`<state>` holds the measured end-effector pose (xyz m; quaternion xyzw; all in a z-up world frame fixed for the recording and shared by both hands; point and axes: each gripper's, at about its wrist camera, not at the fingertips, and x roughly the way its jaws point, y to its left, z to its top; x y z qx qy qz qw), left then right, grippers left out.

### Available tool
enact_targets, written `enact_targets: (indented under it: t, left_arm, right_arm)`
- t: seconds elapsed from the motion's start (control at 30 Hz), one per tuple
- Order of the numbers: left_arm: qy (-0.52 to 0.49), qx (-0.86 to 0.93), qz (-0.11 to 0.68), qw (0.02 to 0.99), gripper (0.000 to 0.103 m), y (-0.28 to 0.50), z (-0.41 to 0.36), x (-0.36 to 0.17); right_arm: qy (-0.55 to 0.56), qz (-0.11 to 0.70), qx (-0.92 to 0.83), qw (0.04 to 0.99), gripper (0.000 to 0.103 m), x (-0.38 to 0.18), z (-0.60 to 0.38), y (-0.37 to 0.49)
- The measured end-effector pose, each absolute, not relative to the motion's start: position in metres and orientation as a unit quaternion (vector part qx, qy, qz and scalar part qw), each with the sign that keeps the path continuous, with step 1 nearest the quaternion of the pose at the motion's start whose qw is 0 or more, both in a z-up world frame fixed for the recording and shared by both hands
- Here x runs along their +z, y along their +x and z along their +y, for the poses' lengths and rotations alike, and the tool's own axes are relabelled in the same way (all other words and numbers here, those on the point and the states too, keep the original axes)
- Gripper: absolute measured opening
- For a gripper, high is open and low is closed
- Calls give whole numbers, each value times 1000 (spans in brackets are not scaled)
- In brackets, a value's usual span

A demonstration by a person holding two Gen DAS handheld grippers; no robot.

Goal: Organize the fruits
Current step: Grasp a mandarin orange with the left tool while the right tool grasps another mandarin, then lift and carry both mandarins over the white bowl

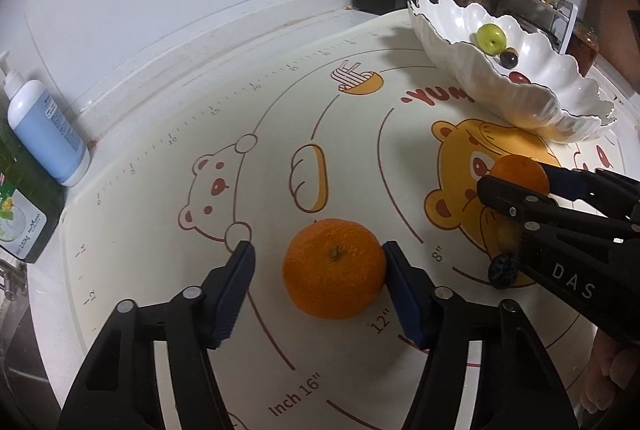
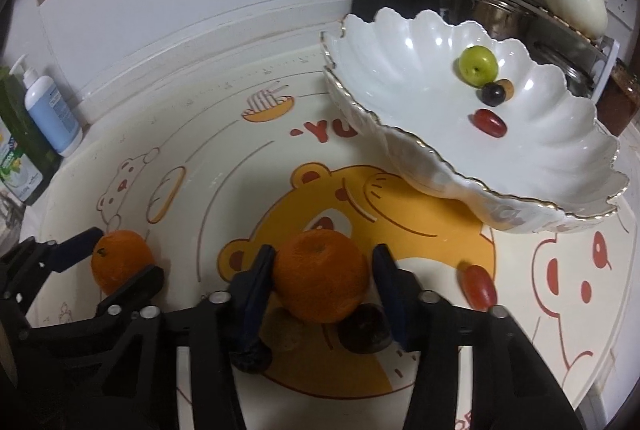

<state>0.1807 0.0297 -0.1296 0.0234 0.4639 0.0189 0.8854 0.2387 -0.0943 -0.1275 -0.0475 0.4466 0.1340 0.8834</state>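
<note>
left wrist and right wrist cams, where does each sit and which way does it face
Left wrist: on the left claw, looking forward and down at an orange between its open fingers; the right claw shows at right.
Right wrist: on the right claw, looking at another orange; the left claw shows at left.
Shared: both oranges, white bowl, cartoon mat.

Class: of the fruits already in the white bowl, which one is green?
The round green fruit farthest back in the white bowl; the others are a dark berry and red oblong fruit.
</note>
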Motion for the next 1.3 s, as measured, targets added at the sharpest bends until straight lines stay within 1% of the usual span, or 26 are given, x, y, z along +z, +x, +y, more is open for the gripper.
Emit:
enact_targets:
  t: [0.03,0.1,0.13,0.5,1.3]
  left_arm:
    - [21,15,465,885,58,181,29,-130]
    - [19,6,466,884,49,181,28,-129]
    - [20,3,467,884,47,181,27,-129]
    - [25,0,466,885,47,178,23,-125]
    - [38,-12,421,906,46,184,-3,-77]
  right_arm:
    - [-48,446,134,884,46,-127,-94,239]
    - [-47,446,135,884,45,-127,-94,238]
    - [-45,446,136,883,45,-127,-95,238]
    - [-36,437,131,889,45,-120,-104,234]
    - [-24,389,117,914,45,-72,-132,221]
